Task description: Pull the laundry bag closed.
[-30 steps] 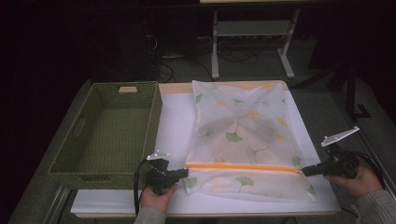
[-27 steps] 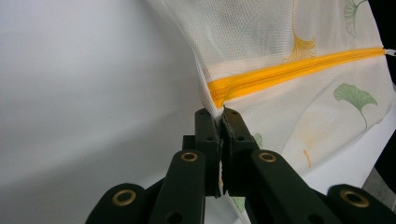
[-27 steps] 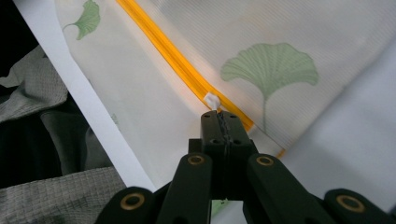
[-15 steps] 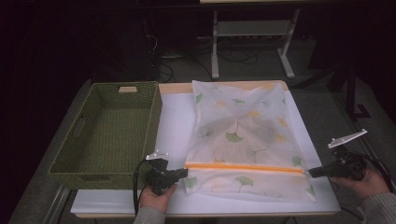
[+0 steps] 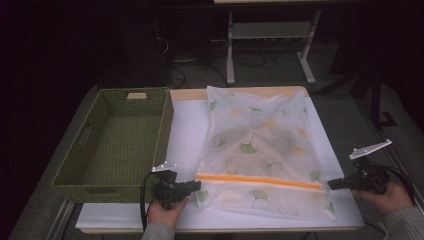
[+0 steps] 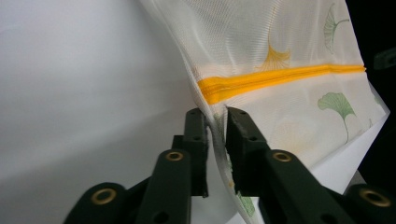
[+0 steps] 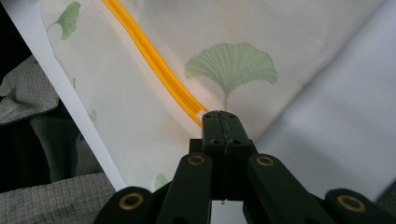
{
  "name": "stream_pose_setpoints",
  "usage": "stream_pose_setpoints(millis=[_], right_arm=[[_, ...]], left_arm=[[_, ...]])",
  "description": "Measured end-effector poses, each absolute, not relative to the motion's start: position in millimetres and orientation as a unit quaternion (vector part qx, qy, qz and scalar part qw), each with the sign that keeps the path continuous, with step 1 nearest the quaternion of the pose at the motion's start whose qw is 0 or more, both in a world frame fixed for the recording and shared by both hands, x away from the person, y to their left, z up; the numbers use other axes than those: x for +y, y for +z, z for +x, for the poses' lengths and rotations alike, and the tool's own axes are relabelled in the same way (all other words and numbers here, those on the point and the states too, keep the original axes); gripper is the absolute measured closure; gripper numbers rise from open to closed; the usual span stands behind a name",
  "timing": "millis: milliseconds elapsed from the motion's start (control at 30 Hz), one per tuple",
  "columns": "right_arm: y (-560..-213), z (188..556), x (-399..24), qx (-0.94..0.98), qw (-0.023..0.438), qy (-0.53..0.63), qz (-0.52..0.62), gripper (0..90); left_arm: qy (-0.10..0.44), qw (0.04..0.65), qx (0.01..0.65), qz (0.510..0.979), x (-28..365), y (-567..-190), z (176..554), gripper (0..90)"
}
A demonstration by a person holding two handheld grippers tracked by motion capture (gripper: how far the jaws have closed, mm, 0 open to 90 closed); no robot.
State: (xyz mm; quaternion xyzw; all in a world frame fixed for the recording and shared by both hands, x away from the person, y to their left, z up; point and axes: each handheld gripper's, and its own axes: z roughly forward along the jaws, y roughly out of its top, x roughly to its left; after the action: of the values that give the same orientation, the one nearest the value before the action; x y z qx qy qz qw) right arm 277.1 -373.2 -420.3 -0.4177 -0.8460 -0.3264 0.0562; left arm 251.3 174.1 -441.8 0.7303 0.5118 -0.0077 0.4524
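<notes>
- The mesh bag (image 5: 262,150) lay flat on the white counter (image 5: 187,130), right of the green basket (image 5: 112,142), its orange zipper (image 5: 260,181) running across the near end.
- The left gripper (image 6: 215,114) had just been easing apart, the bag's left edge between its jaws and barely pinched.
- The right gripper (image 7: 220,116) was pressed together, empty, at the zipper's right end.
- Best to let the left edge drop free without tugging, so the bag stayed flat.

mesh bag (image 5: 260,150) | white, ginkgo print | orange zipper (image 5: 260,181) shut | lying flat
</notes>
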Motion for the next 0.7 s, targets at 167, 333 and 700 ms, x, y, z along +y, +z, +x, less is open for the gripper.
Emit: stream_pose_setpoints(millis=[167, 333, 700], right_arm=[[-417, 277, -361, -0.845, 0.052, -0.344, -0.406, 87.2], [-413, 277, -352, -0.844, 0.044, -0.357, -0.397, 81.6], [-409, 276, -344, -0.843, 0.031, -0.367, -0.393, 71.8]], left_arm=[[-0.003, 0.461, 0.512, 0.725, 175, -436, 249, 68.7], [0.011, 0.474, 0.507, 0.719, 173, -428, 246, 64.8], [0.007, 0.490, 0.500, 0.714, 174, -427, 245, 59.2]])
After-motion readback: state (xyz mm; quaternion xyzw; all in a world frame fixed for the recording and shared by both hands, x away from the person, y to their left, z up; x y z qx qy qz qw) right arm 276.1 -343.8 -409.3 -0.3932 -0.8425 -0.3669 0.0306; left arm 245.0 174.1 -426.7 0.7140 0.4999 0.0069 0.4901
